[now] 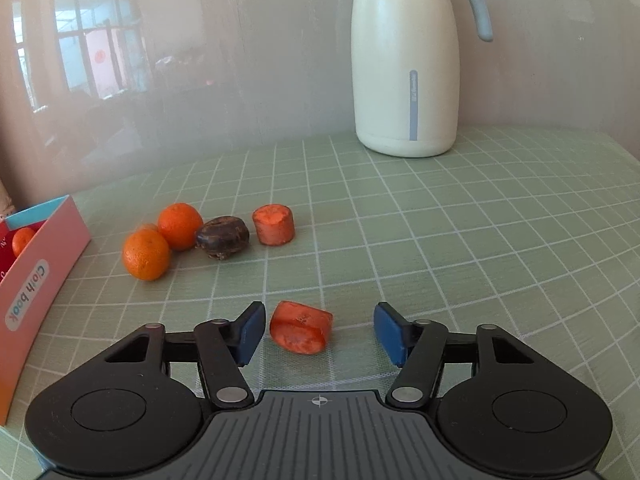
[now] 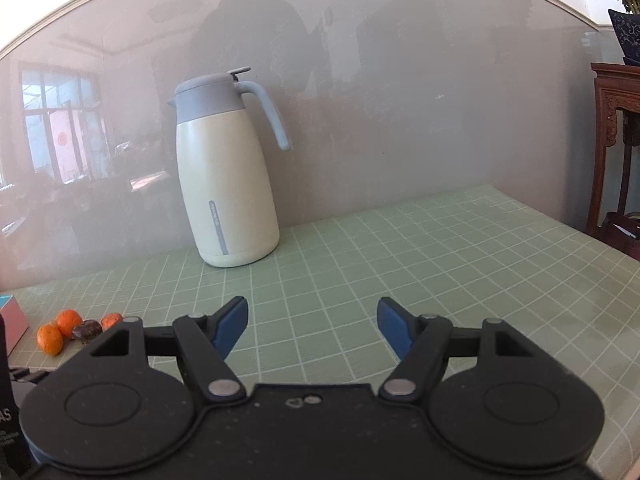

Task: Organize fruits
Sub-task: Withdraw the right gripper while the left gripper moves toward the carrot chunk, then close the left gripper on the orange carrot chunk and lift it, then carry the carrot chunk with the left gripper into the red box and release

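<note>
On the worktop [image 1: 440,240], a carrot piece [image 1: 301,327] lies nearest. At eleven o'clock sit two oranges [image 1: 160,242], a chestnut [image 1: 222,237] and another carrot chunk [image 1: 274,225]; a box [image 1: 32,292] stands at nine, a jug [image 1: 404,76] at one.

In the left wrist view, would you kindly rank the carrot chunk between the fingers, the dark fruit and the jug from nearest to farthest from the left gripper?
1. Carrot chunk, between the open left gripper fingers.
2. Dark fruit, farther back, left.
3. Jug, by the wall, right.
</note>
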